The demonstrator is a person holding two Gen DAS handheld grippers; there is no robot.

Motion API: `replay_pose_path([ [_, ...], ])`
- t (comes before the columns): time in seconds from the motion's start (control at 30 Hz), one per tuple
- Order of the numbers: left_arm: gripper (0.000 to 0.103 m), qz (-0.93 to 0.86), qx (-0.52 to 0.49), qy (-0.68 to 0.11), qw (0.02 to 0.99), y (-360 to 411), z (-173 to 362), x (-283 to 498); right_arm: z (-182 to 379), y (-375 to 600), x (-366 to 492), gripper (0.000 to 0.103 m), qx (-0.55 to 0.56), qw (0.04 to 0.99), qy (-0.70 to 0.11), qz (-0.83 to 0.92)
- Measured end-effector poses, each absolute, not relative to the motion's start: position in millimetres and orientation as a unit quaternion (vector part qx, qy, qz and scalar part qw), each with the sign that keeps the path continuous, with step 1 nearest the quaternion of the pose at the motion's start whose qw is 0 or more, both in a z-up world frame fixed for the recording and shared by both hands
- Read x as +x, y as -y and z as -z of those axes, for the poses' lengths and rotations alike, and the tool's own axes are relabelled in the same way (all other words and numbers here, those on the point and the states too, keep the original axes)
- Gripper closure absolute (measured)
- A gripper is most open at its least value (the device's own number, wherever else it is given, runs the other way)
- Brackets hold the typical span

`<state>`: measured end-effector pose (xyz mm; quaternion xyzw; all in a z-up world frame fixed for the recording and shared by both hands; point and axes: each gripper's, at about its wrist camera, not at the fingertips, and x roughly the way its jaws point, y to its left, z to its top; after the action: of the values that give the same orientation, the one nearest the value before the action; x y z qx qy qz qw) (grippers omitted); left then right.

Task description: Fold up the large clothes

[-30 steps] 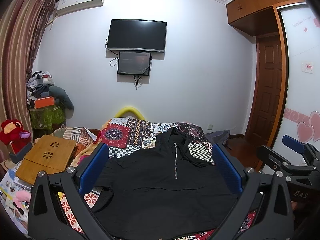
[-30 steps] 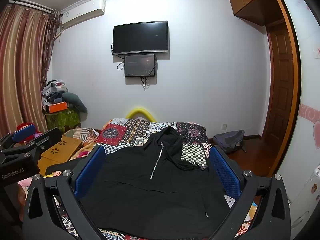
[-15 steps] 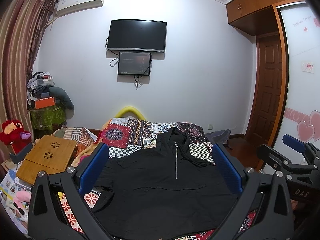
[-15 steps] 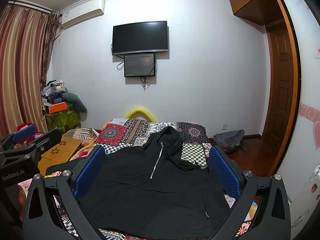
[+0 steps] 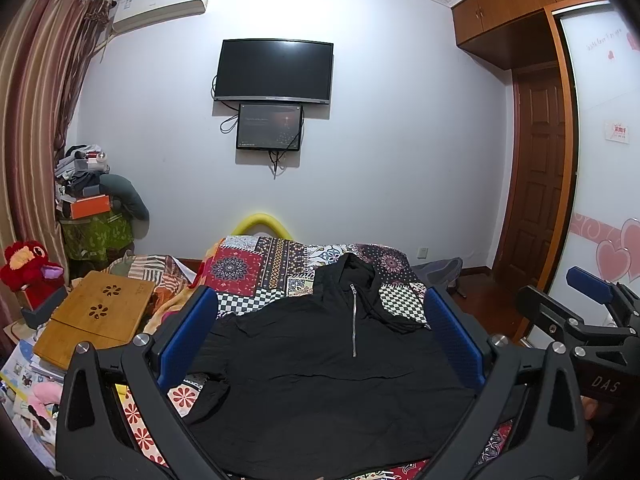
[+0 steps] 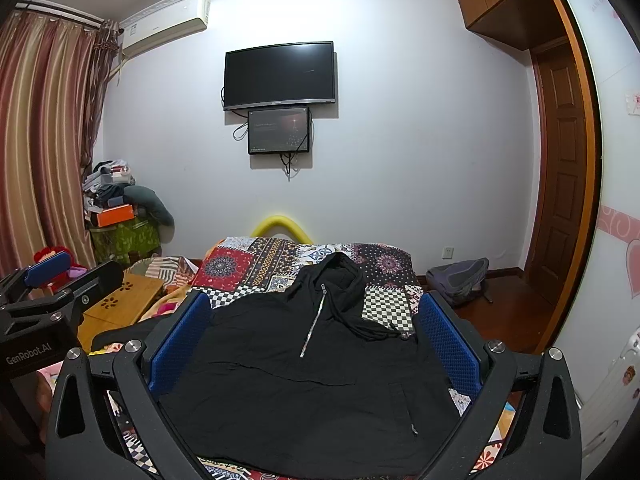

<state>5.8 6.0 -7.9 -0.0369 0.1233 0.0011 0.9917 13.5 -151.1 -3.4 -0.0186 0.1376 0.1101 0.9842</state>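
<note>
A large black hooded jacket (image 5: pixel 332 376) with a silver front zip lies spread flat, front up, on a patchwork bedspread (image 5: pixel 256 268); its hood points toward the far wall. It also shows in the right wrist view (image 6: pixel 304 384). My left gripper (image 5: pixel 320 340) is open and empty, held above the near part of the jacket. My right gripper (image 6: pixel 312 340) is open and empty, held likewise above it. Each gripper shows at the edge of the other's view: the right one (image 5: pixel 588 320), the left one (image 6: pixel 52 300).
A wooden lap table (image 5: pixel 96 312) sits left of the bed beside a red plush toy (image 5: pixel 28 268) and a pile of clutter (image 5: pixel 92 208). A TV (image 5: pixel 276 70) hangs on the far wall. A grey bag (image 6: pixel 460 280) lies on the floor near the brown door (image 6: pixel 560 200).
</note>
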Motion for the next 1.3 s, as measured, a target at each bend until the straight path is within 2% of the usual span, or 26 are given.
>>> replay_pose_path([
  [0.8, 0.0, -0.016, -0.041, -0.138, 0.989, -15, 18, 19, 10, 146, 27, 0.0, -0.023, 0.983, -0.15, -0.104],
  [1.3, 0.0, -0.082, -0.085, -0.184, 0.976, -99, 48, 73, 35, 132, 84, 0.0, -0.04, 0.97, -0.21, -0.113],
])
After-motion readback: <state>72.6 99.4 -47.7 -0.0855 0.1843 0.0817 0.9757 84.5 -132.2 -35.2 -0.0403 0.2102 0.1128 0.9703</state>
